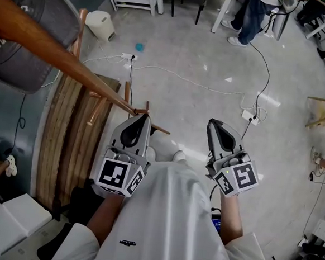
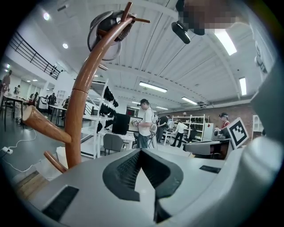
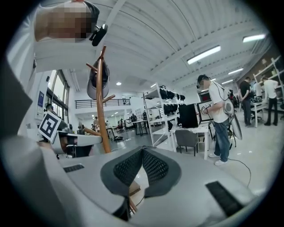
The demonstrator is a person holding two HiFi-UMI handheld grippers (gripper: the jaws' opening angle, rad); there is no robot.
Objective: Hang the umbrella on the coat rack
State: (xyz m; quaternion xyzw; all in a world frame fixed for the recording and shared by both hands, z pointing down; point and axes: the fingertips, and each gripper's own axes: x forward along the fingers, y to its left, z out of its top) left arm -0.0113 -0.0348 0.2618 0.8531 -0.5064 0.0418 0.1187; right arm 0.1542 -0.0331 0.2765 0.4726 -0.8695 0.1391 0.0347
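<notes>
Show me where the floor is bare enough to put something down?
Bare floor: the patch below the white cable, between the coat rack and the power strip at right; also above that cable, right of the white bin. Crowded: the coat rack side, cords around the power strip.

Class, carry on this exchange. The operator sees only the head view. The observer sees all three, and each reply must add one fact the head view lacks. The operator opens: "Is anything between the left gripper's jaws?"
Observer: No. The left gripper is shut, pads meeting on nothing.
Operator: And the right one?
Observer: The right gripper is shut and empty too.
Operator: What hangs on the coat rack?
Observer: From the side, a dark rounded item hangs at the top pegs of the coat rack; what it is I cannot tell.
</notes>
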